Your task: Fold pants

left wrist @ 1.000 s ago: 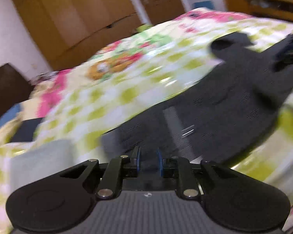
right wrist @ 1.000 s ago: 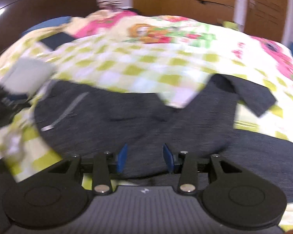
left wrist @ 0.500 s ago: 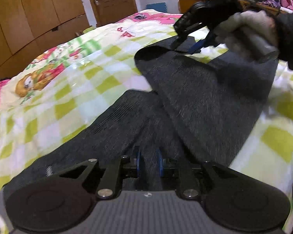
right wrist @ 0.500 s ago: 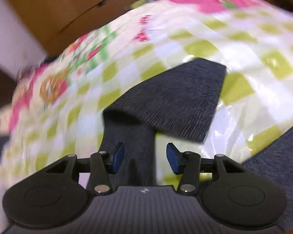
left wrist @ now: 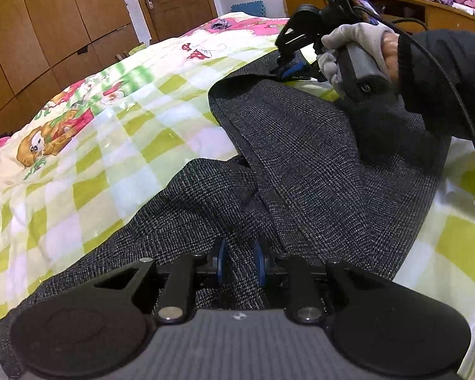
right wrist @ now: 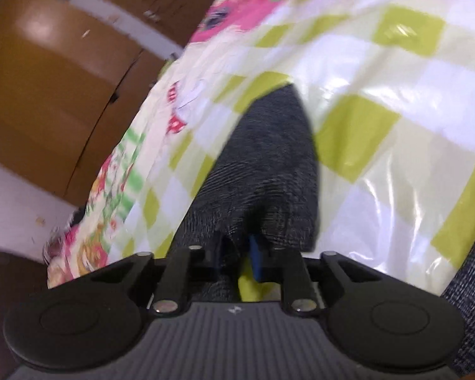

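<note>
Left view sharp and evenly lit; right view motion-blurred, glare on bedspread (right wrist: 395, 120).

- Left black plastic gripper (left wrist: 240, 261): blue finger pads, two round black discs, silver screw heads, ribbed grey body (small white logo).
- Right black gripper (left wrist: 290, 70): grey handle, thin black cable.
- Right hand (left wrist: 356, 47): pale grey glove, black sleeve (left wrist: 443, 72).

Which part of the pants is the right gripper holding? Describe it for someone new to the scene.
On the checked bedspread lie dark grey pants. The right gripper pinches the far leg end, the end farthest from the left gripper.
</note>
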The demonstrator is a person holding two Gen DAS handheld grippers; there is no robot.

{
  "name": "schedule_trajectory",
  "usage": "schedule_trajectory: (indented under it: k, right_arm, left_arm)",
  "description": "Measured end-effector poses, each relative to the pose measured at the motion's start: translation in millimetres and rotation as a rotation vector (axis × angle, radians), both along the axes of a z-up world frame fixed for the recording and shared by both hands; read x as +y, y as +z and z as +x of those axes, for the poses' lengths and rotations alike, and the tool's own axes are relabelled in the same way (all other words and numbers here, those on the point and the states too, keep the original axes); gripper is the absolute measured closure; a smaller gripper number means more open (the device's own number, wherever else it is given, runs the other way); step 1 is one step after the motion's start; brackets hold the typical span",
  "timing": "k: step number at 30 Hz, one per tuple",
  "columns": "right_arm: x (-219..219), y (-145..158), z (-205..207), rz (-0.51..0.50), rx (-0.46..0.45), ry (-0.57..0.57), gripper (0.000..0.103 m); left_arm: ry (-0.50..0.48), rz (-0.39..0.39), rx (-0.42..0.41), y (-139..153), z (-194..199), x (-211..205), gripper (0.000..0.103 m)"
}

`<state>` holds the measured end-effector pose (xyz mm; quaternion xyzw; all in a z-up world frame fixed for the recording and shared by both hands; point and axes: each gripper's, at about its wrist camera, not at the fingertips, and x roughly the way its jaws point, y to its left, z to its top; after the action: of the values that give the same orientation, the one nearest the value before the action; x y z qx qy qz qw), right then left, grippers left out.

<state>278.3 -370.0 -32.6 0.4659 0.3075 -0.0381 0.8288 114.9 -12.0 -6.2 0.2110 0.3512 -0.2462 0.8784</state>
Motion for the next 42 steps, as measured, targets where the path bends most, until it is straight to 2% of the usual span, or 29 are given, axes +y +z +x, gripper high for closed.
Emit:
schedule_trajectory:
  k: [3,10,14,20,23,25,27,30,31,35,36,38,40,42]
  right_arm:
    - [-10.9,-3.3,-9.3,0.069,-0.034,-0.048,0.093]
    - [-21.4,11.0,-26.8,0.058,-0.093,-0.037,0.095]
    - [-48.3,37.8,-42.2,0.037,-0.158,-0.083,0.095]
    - [-101.5,108.8,-105.8,-0.117,-0.283,-0.114,0.096]
    - [-123.8,124.4,-152.5,-0.225,-0.274,-0.116,0.096]
    - [-134.2,117.2,-178.3,-0.273,-0.221,-0.118,0.096]
    - [-147.2,94.5,-203.1,-0.272,-0.145,-0.146,0.095]
    - [-162.3,55.3,-229.1,-0.161,-0.073,-0.169,0.094]
    - [-163.6,42.4,-234.8,-0.112,-0.06,-0.166,0.09]
    - [-162.3,20.9,-246.0,-0.016,-0.072,-0.177,0.088]
    - [-163.7,18.2,-248.0,0.015,-0.087,-0.193,0.085]
    - [-167.1,15.7,-246.3,0.056,-0.106,-0.209,0.07]
    - [-170.0,11.8,-240.8,0.083,-0.109,-0.229,0.064]
    - [-171.6,9.7,-236.0,0.121,-0.126,-0.244,0.064]
  left_arm:
    - [0.011,-0.001,0.002,-0.9,1.3,-1.3,0.068]
    - [0.003,0.011,-0.007,0.2,-1.0,-2.4,0.068]
    - [-0.01,0.002,-0.01,8.0,0.2,-7.2,0.068]
    - [-0.069,-0.028,-0.044,26.4,-12.9,-32.2,0.068]
    - [-0.14,-0.017,-0.045,26.3,-25.7,-54.2,0.068]
    - [-0.197,0.009,-0.041,23.1,-36.5,-68.5,0.068]
    - [-0.244,0.033,-0.023,19.2,-46.6,-79.2,0.068]
    - [-0.292,0.066,-0.015,17.0,-60.0,-91.1,0.068]
    - [-0.302,0.077,-0.019,17.5,-62.6,-94.0,0.068]
    - [-0.308,0.1,-0.04,23.1,-63.1,-99.8,0.066]
    - [-0.302,0.107,-0.056,24.8,-61.9,-100.4,0.066]
    - [-0.288,0.112,-0.07,27.8,-56.9,-100.6,0.066]
    - [-0.269,0.108,-0.077,30.7,-51.6,-99.5,0.066]
    - [-0.253,0.102,-0.082,31.9,-47.4,-97.1,0.066]
